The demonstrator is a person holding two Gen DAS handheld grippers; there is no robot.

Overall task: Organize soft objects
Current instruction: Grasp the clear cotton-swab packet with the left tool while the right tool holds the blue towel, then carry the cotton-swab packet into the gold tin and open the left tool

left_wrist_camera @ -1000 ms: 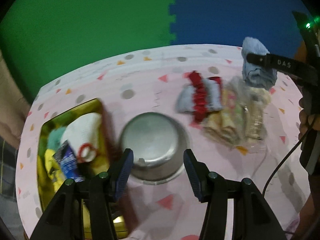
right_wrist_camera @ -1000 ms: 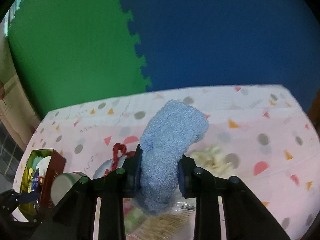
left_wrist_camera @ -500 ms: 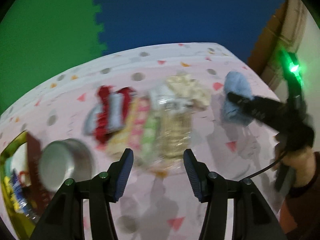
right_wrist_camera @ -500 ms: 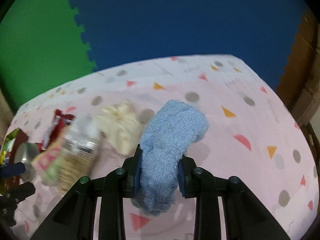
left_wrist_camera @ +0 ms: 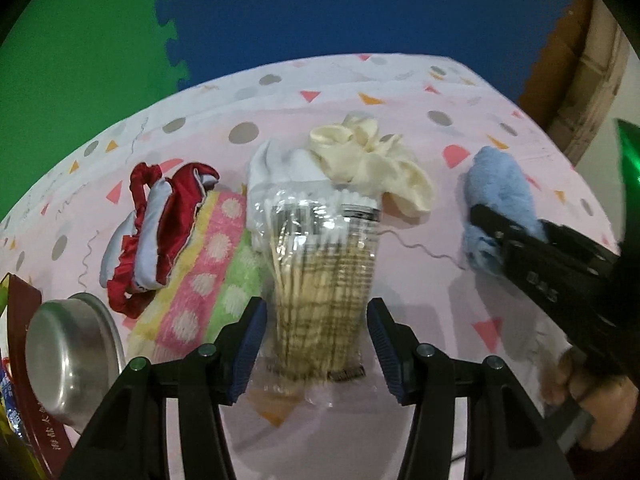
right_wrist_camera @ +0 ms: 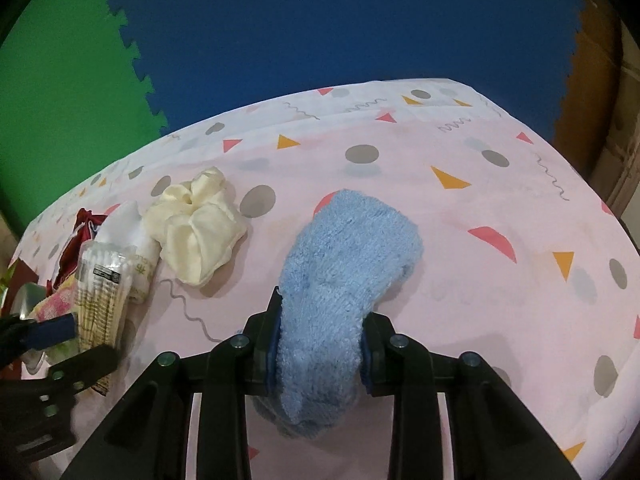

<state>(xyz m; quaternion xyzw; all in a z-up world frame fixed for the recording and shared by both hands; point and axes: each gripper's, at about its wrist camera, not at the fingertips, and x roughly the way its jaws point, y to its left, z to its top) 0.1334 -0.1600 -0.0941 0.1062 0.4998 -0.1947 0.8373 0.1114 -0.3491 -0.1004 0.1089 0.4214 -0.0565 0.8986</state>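
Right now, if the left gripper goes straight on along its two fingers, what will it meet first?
Most likely the clear bag of cotton swabs. The left gripper is open, and the bag lies in the gap between its fingers, apparently untouched. Depth is unclear, so it may reach the pink tablecloth almost together with the bag.

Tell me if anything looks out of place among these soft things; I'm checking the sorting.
Yes: a clear bag of cotton swabs lies in the pile, over the striped towel and beside the cream scrunchie. Its stiff sticks make it the odd one among the fabrics.
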